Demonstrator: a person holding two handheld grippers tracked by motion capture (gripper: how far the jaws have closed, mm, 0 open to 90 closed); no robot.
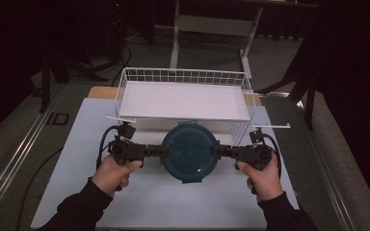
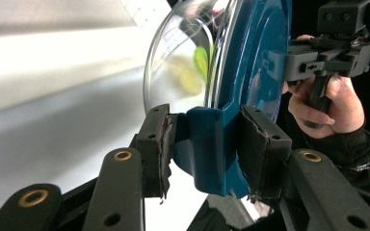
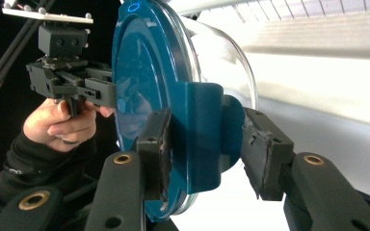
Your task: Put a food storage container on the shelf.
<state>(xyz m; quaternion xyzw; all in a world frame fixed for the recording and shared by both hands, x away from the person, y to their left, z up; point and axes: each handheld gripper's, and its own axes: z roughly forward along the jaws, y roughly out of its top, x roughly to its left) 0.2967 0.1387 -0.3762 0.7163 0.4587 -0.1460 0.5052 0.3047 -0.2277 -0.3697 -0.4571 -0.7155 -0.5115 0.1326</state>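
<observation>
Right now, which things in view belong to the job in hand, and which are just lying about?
In the job:
- round glass container with teal lid, held up by its side clips
- left gripper, clamped on one clip
- right gripper, clamped on the opposite clip
- white wire basket, right behind the container; probably where it goes

Lying about:
- white table frame on the floor beyond
- cables on the floor

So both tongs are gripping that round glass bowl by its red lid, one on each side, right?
Not quite: the lid is teal blue, not red, as the high view shows. The left tongs and right tongs do grip it on opposite sides, at its clip tabs.
</observation>
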